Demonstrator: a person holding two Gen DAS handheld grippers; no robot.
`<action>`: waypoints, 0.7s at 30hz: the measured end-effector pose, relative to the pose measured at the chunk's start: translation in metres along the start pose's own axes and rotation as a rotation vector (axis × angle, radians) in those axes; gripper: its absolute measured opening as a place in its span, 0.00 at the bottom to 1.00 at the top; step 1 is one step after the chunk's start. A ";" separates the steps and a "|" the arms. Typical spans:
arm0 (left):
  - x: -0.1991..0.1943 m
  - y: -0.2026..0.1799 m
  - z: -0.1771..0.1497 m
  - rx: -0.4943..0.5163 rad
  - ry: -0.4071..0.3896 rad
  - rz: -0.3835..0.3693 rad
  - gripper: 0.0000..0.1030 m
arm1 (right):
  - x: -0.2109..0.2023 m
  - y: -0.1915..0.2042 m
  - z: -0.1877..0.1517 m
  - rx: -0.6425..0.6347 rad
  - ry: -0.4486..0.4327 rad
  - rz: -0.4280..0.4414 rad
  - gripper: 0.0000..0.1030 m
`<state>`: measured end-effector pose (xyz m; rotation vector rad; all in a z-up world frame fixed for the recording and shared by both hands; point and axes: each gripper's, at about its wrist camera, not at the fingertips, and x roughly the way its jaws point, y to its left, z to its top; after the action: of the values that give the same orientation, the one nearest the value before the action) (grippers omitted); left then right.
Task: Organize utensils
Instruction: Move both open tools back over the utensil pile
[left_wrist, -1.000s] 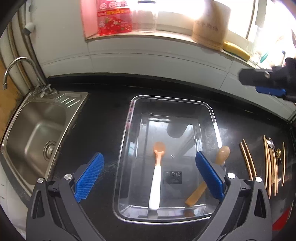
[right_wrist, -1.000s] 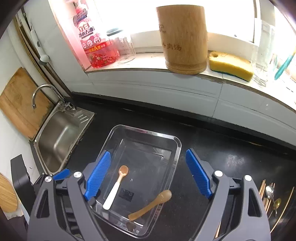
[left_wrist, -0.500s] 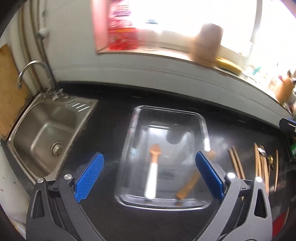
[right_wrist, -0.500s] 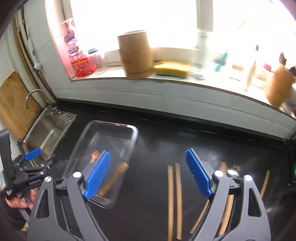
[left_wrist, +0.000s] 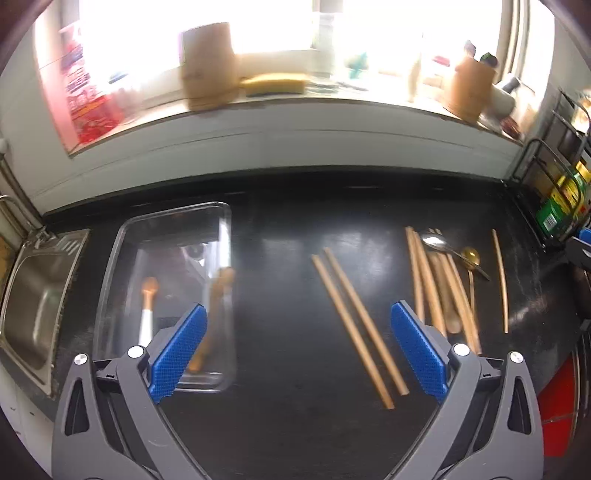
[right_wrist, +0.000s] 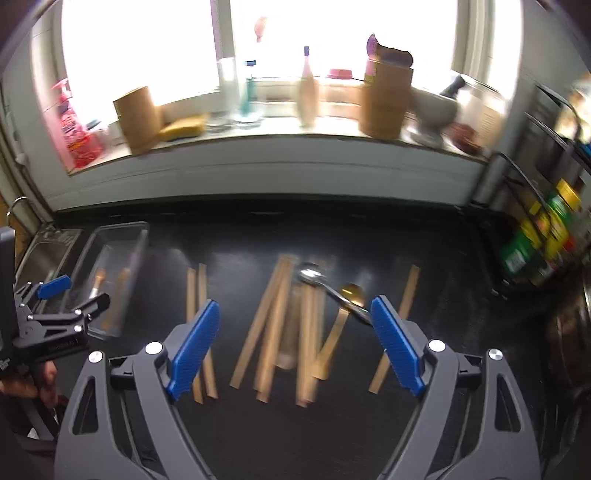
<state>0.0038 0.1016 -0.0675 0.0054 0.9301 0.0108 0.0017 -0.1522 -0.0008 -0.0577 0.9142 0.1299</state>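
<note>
1. Two spoons already lie in my clear tray (left_wrist: 122, 251) at the left of the black desk (left_wrist: 288, 424), just right of the sink (left_wrist: 33, 295): a white-handled spoon (left_wrist: 147, 314) and a brown spoon (left_wrist: 216, 314) leaning along the tray's right wall.

2. By my reckoning the job is only begun. A pair of chopsticks (left_wrist: 354, 325) lies loose mid-desk; farther right sits a heap of chopsticks (right_wrist: 291, 325) with a silver spoon (right_wrist: 325, 286) and a gold spoon (right_wrist: 351, 291) on top, and a lone chopstick (right_wrist: 397, 328) lies apart at the far right.

3. My right claw (right_wrist: 293, 347) hangs above that heap, stretched wide and carrying nothing, the heap showing between its blue pads (right_wrist: 194, 343).

4. My left claw (left_wrist: 299, 354) is likewise spread wide and empty, poised over the loose pair, with the tray under its left finger.

5. In the left view the pair runs near-to-far, its long axis slanting, far ends leaning left and near ends right.

6. The heap's sticks fan out, mostly near-to-far. The silver spoon crosses them, bowl at the far left, handle running near and right.

7. Both tray spoons lie lengthwise, bowls at the far end.
</note>
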 end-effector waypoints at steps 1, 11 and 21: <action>0.001 -0.009 -0.001 0.002 0.002 0.002 0.94 | -0.002 -0.011 -0.004 0.008 0.002 -0.006 0.79; 0.001 -0.069 -0.010 -0.022 0.000 0.017 0.94 | -0.005 -0.081 -0.026 0.033 0.016 -0.028 0.79; 0.049 -0.055 -0.032 -0.120 0.062 0.093 0.94 | 0.026 -0.105 -0.031 0.036 0.055 -0.040 0.79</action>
<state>0.0080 0.0471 -0.1260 -0.0636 0.9897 0.1533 0.0070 -0.2568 -0.0408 -0.0468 0.9693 0.0750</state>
